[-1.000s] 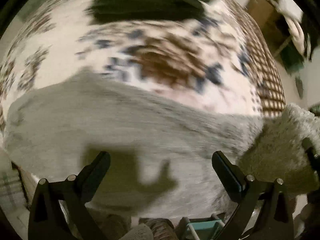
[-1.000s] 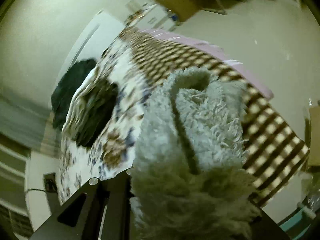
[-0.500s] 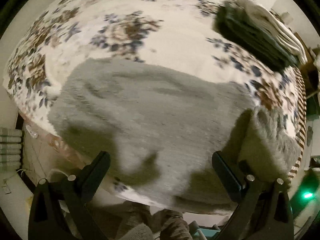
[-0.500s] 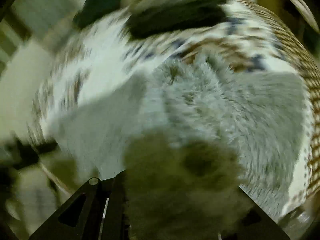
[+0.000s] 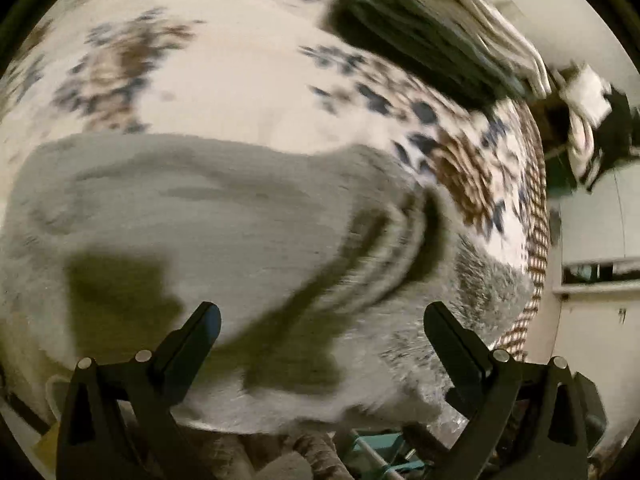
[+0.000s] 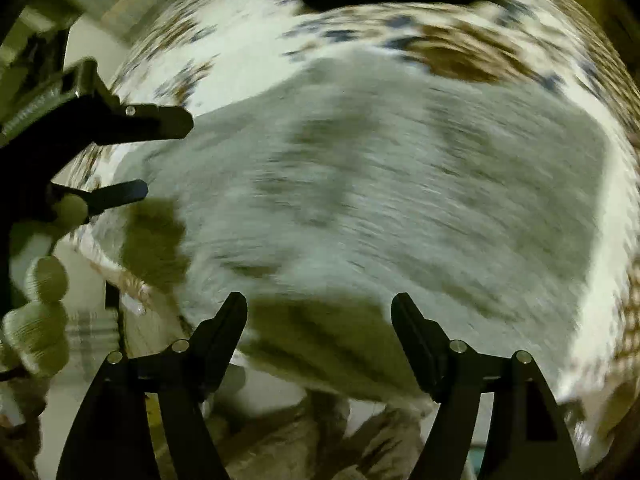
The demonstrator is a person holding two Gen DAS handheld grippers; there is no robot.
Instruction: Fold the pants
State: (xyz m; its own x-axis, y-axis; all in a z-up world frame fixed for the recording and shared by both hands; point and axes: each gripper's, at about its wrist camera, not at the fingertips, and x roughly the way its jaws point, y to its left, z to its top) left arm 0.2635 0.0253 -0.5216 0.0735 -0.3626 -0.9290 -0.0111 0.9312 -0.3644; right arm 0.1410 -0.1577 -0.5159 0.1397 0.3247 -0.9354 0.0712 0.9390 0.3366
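Fuzzy grey pants (image 5: 208,216) lie spread on a flowered bed cover (image 5: 224,80), near the bed's front edge. In the right wrist view the same grey pants (image 6: 400,184) fill the middle, blurred by motion. My left gripper (image 5: 320,316) hangs open above the cloth with nothing between its fingers. My right gripper (image 6: 320,308) is opening its jaws above the near hem, and no cloth sits between them. The left gripper (image 6: 160,152) also shows at the left of the right wrist view, held by a gloved hand (image 6: 44,280).
A folded dark garment with pale ones stacked on it (image 5: 424,36) rests at the far side of the bed. A brown checked blanket edge (image 5: 536,216) runs down the bed's right side. Pale furniture (image 5: 596,240) stands beyond it, and floor shows under the front edge.
The right gripper, shut on a bunch of grey fleece before, now stands wide with the cloth lying flat on the bed. Both views swung across the bed; the left gripper stayed open.
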